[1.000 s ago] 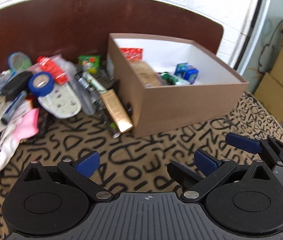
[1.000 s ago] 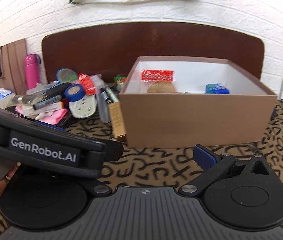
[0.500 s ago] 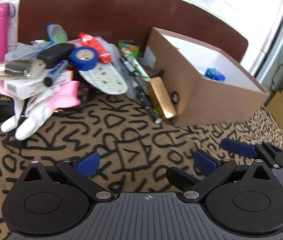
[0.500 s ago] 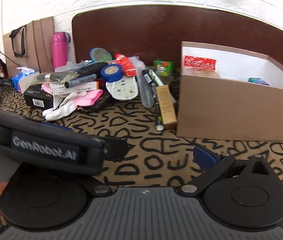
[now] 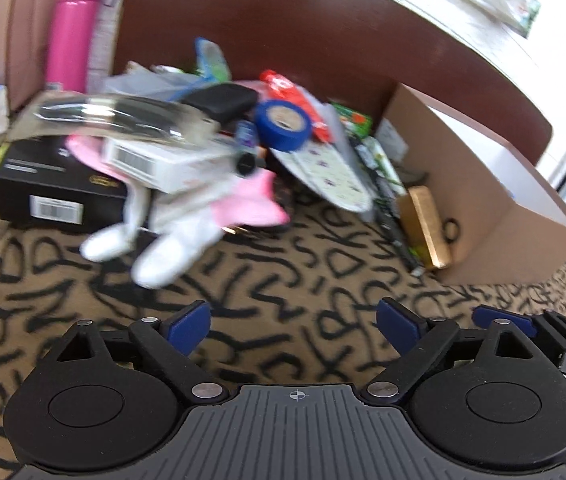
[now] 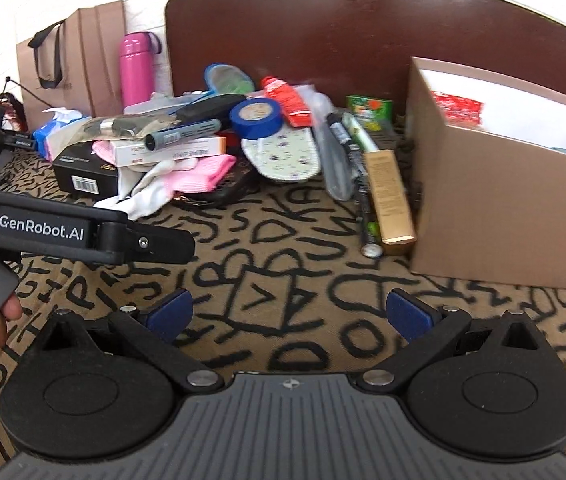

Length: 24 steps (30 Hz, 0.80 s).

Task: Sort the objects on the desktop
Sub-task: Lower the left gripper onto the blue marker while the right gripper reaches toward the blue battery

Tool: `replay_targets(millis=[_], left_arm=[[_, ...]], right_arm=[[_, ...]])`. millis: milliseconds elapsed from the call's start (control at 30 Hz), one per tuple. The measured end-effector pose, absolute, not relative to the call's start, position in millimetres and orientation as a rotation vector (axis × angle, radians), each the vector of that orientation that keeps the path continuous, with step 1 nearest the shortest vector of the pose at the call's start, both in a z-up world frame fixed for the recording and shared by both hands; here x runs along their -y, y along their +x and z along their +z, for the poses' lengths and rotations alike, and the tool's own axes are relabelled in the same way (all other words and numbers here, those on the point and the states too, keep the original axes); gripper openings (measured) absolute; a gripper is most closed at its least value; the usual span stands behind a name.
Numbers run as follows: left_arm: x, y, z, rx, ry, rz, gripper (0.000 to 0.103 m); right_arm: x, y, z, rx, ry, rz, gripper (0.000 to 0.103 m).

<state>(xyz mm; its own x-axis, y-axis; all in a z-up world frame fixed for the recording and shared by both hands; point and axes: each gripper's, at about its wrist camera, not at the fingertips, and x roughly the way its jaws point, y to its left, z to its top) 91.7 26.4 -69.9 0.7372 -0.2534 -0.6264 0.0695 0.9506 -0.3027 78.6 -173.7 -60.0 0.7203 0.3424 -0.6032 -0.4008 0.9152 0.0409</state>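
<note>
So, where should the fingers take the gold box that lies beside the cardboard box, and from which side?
Probably at the near end of the gold box, coming from above. It lies flat and long, its far part wedged between the marker pen and the cardboard box, so only the near end looks free for fingers across its narrow width.

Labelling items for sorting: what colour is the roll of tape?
Blue roll of tape, clearest in the right wrist view.
</note>
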Motion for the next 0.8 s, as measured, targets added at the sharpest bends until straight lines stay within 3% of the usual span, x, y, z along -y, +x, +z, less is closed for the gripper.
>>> replay_targets(millis=[333,700,800], left_arm=[[-73.5,104.4,-76.2,-0.717,-0.286,-0.098,0.082],[-88.5,100.5,-55.0,-0.643,-0.328,-0.123,0.08],[-91.1,99.7,-43.3,-0.619,-0.383,-0.165,0.073]], right_arm=[[132.4,100.8,-67.5,-0.663,-0.129,0.511,0.093],[110.2,129.0,-56.3,-0.604,-0.116,0.53,0.08],[105.9,129.8,-48.9,-0.574,-0.115,0.545,0.073]])
